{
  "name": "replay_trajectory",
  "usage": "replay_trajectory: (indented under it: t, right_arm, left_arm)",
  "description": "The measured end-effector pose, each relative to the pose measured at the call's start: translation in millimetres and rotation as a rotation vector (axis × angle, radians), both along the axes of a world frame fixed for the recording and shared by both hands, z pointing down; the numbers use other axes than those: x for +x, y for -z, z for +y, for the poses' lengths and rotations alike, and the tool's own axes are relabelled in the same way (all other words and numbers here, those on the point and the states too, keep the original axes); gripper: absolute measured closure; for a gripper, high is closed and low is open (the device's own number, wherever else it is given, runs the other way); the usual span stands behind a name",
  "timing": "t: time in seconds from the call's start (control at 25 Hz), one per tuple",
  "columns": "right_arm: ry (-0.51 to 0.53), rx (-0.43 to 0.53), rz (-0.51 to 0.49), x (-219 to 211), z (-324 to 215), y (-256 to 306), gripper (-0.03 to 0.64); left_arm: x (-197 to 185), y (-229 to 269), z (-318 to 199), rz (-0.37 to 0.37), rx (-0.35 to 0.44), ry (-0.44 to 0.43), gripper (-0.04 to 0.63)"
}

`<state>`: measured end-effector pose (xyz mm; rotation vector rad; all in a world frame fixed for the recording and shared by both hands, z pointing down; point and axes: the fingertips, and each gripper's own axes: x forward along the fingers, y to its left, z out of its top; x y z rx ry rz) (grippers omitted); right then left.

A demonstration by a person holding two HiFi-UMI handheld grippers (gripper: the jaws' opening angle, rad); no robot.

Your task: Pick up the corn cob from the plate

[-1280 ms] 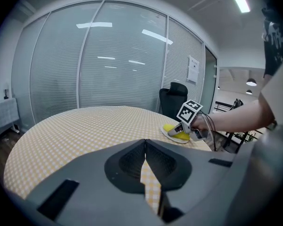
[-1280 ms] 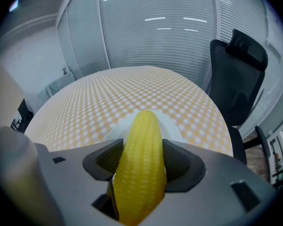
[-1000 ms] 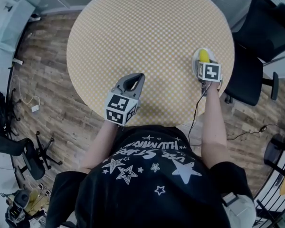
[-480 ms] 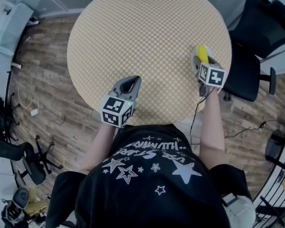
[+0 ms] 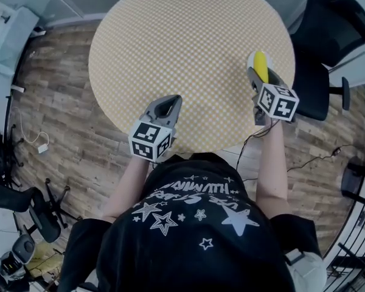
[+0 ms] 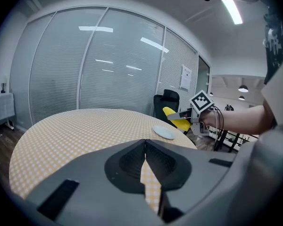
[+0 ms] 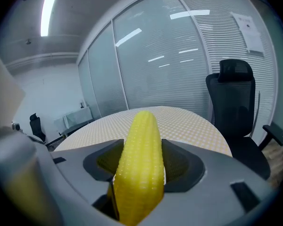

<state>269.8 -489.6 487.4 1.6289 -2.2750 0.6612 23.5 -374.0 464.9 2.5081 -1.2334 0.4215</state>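
The right gripper (image 5: pixel 259 73) holds the corn cob (image 7: pixel 140 164) clamped between its jaws, and the cob pokes out past their tips (it fills the right gripper view). Only the left gripper view shows the plate (image 6: pixel 163 132). It lies on the checked table (image 5: pixel 188 53) near the right edge, with the cob in the air just beside it. The left gripper (image 6: pixel 145 144) is over the table's near edge, its jaws together on nothing.

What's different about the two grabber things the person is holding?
The right gripper grips a yellow corn cob; the left gripper holds nothing. The right gripper's jaws stand apart around the corn cob; the left gripper's jaws are closed together. In the head view, the right gripper is at the table's right edge, the left gripper at its near edge. Both are grey, and each carries a black-and-white marker cube.
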Motion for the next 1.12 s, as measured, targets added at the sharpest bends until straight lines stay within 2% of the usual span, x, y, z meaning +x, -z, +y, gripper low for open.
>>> replay_trajectory:
  t: [0.16, 0.32, 0.48, 0.92, 1.12]
  right_arm:
    - [-0.023, 0.019, -0.029, -19, 28, 11, 0.356]
    - [-0.030, 0.020, 0.014, -41, 58, 14, 0.356]
    - [-0.044, 0.005, 0.007, -62, 89, 11, 0.356]
    - [-0.119, 0.013, -0.115, -141, 187, 25, 0.356]
    - [-0.196, -0.033, -0.132, -153, 244, 3, 0.356]
  left_arm:
    - [-14, 4, 19, 0.004, 0.005, -0.035, 0.586]
    - [-36, 11, 33, 0.015, 0.014, -0.053, 0.586]
    - [-58, 18, 46, 0.032, 0.027, -0.070, 0.586]
    - [-128, 17, 106, 0.060, 0.015, -0.146, 0.586]
    - [-142, 8, 132, 0.062, 0.002, -0.218, 0.586]
